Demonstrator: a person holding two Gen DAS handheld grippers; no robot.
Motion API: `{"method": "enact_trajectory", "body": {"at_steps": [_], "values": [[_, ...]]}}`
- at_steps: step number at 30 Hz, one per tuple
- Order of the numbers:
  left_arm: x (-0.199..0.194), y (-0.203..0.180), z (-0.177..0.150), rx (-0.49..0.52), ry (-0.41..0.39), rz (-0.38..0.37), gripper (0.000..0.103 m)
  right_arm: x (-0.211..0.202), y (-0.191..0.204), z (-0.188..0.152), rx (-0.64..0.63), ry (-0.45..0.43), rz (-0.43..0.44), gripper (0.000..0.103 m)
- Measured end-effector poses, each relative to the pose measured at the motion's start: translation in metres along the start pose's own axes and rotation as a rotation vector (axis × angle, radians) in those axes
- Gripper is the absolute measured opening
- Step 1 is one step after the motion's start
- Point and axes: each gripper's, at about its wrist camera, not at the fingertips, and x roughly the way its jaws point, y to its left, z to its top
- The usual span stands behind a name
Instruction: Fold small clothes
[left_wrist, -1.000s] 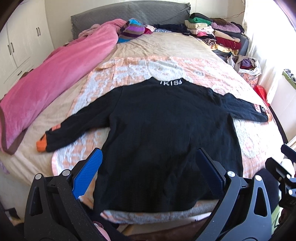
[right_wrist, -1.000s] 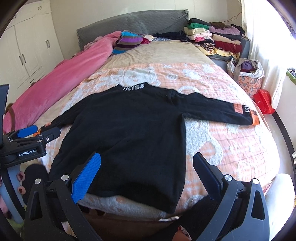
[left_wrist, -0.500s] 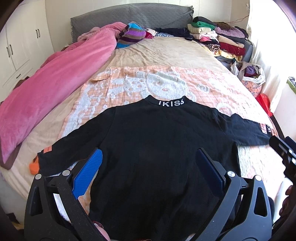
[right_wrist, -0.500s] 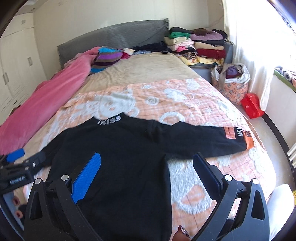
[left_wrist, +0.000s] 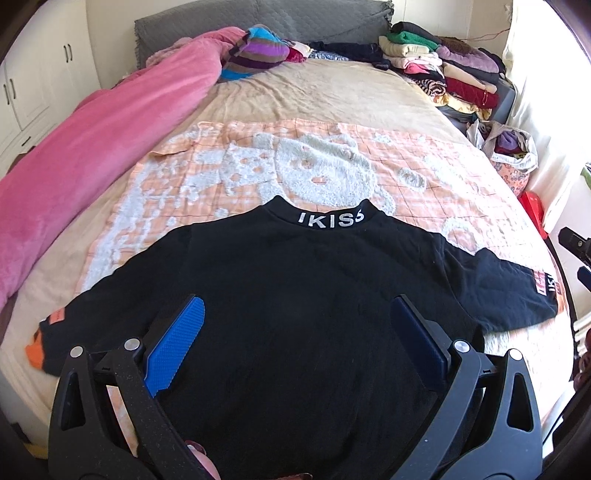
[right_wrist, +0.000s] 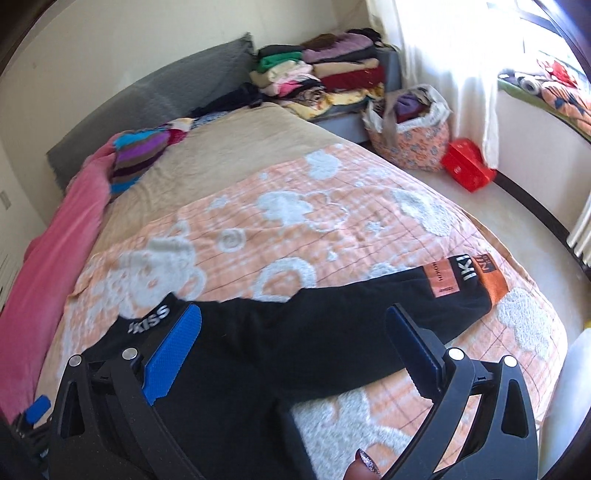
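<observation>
A black sweater (left_wrist: 295, 295) lies flat on the orange-and-white blanket (left_wrist: 332, 162) across the bed, collar away from the cameras, both sleeves spread out to the sides. Left gripper (left_wrist: 297, 334) hangs over the sweater's body, jaws wide apart, nothing between them. Right gripper (right_wrist: 293, 343) sits over the right shoulder and sleeve (right_wrist: 424, 299), jaws wide apart too, empty; the orange cuff (right_wrist: 489, 282) lies past its far finger, near the blanket's edge. A pink duvet (left_wrist: 92, 136) runs along the left side of the bed, and folded clothes (right_wrist: 321, 74) are stacked by the headboard, with a floral bag (right_wrist: 410, 136) and a red box (right_wrist: 467, 164) on the floor.
</observation>
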Motion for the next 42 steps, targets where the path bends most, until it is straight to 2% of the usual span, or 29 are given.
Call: {"method": "enact_trajectory", "body": {"at_steps": [5, 9, 17, 20, 26, 29, 32, 33, 34, 35, 37, 39, 42], "values": [[0.029, -0.010, 0.003, 0.010, 0.034, 0.004, 0.095, 0.023, -0.040, 0.008, 0.069, -0.006, -0.065, 0.099], [0.048, -0.017, 0.002, 0.017, 0.055, 0.002, 0.095, 0.036, -0.071, 0.008, 0.075, -0.008, -0.131, 0.099], [0.080, -0.025, -0.010, -0.009, 0.111, -0.050, 0.095, 0.060, -0.133, 0.004, 0.117, 0.011, -0.243, 0.099], [0.084, -0.028, -0.015, -0.002, 0.104, -0.072, 0.095, 0.069, -0.158, 0.003, 0.125, 0.013, -0.295, 0.099], [0.089, -0.040, -0.029, 0.073, 0.089, -0.058, 0.095, 0.095, -0.208, -0.003, 0.222, 0.049, -0.327, 0.099], [0.093, -0.037, -0.038, 0.067, 0.093, -0.033, 0.095, 0.114, -0.219, -0.012, 0.242, 0.089, -0.327, 0.099], [0.098, -0.033, -0.047, 0.046, 0.114, -0.051, 0.095, 0.130, -0.227, -0.024, 0.275, 0.100, -0.273, 0.097], [0.100, -0.031, -0.049, 0.043, 0.118, -0.053, 0.095, 0.129, -0.227, -0.025, 0.282, 0.090, -0.258, 0.088], [0.101, -0.031, -0.051, 0.040, 0.122, -0.052, 0.095, 0.127, -0.225, -0.025, 0.268, 0.070, -0.245, 0.073], [0.102, -0.030, -0.052, 0.036, 0.123, -0.049, 0.095, 0.124, -0.221, -0.022, 0.243, 0.062, -0.242, 0.064], [0.102, -0.030, -0.053, 0.025, 0.119, -0.052, 0.095, 0.119, -0.214, -0.018, 0.199, 0.046, -0.222, 0.030], [0.100, -0.029, -0.053, 0.018, 0.107, -0.054, 0.095, 0.116, -0.211, -0.015, 0.194, 0.047, -0.189, 0.022], [0.093, -0.026, -0.052, 0.010, 0.089, -0.056, 0.095, 0.103, -0.203, -0.006, 0.165, 0.024, -0.143, 0.019]]}}
